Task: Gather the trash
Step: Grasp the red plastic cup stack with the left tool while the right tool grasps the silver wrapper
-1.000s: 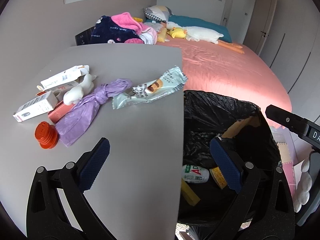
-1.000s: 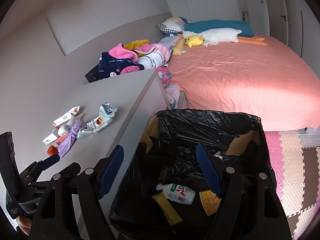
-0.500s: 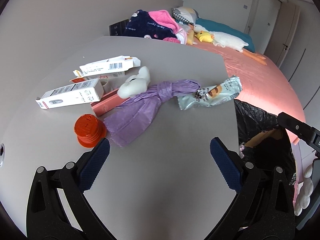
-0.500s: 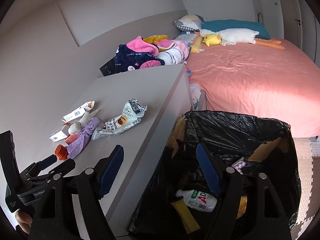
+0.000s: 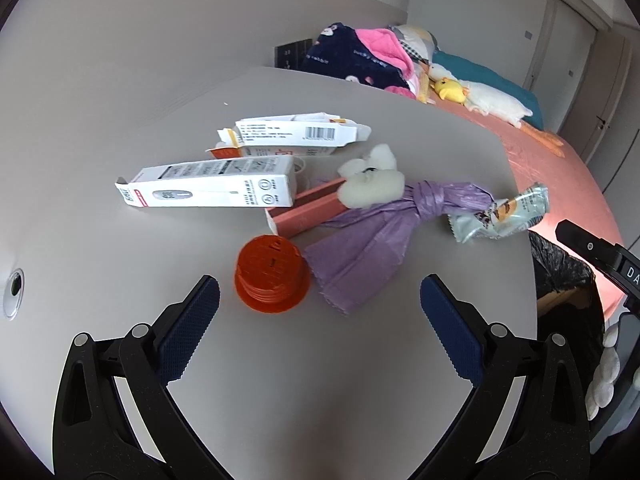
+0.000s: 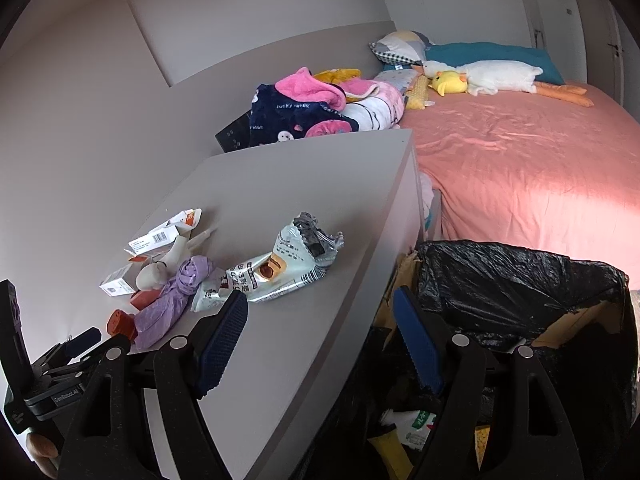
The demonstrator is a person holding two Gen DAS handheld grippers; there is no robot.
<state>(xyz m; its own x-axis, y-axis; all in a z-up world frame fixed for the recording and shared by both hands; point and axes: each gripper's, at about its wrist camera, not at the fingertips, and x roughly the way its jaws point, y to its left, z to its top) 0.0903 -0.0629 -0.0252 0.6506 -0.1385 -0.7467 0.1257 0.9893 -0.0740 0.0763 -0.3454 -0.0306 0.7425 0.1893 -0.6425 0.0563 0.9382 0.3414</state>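
The left gripper (image 5: 319,300) hangs low over the grey table (image 5: 120,128) with its jaws wide apart and nothing between them. Just ahead, nearer the left finger, sits the orange cap (image 5: 272,274), with the purple bag (image 5: 372,248) touching its right side. To take the cap cleanly, I would shift slightly left so it centres between the pads, then close without catching the bag's edge. Beyond lie a pink box (image 5: 306,214), white cartons (image 5: 208,192) and a snack wrapper (image 5: 500,216). The right gripper (image 6: 320,338) is also spread and empty, straddling the table edge beside the black-lined trash bin (image 6: 520,276), which probably already holds some litter, though its depths are dim.
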